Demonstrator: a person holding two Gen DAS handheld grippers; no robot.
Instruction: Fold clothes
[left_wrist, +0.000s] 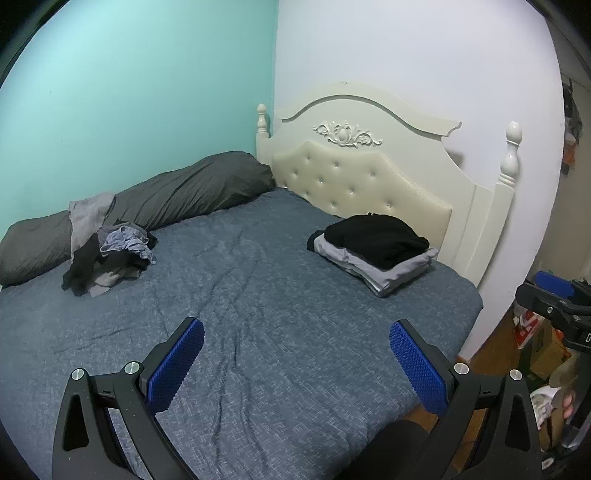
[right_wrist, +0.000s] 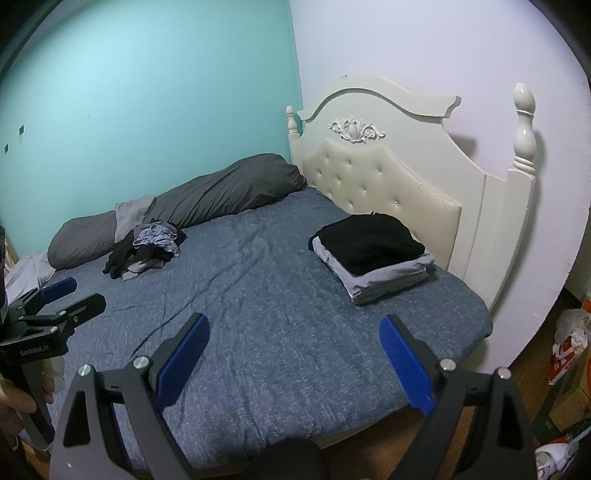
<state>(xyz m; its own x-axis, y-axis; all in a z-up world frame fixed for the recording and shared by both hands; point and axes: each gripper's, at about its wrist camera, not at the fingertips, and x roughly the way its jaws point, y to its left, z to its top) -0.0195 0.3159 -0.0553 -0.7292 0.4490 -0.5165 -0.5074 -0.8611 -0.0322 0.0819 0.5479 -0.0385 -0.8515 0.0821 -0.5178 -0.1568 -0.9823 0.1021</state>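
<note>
A loose heap of unfolded clothes, black, grey and pale blue, lies at the far left of the blue bed. A folded stack, black garment on top of grey ones, sits by the headboard at the right. My left gripper hovers open over the near part of the bed, nothing between its blue pads. My right gripper is likewise open and empty above the bed's near edge. Both are well short of either pile. The left gripper also shows at the left of the right wrist view.
A long dark grey pillow lies along the teal wall. The cream tufted headboard stands behind the folded stack. Boxes and bags crowd the wooden floor to the right of the bed.
</note>
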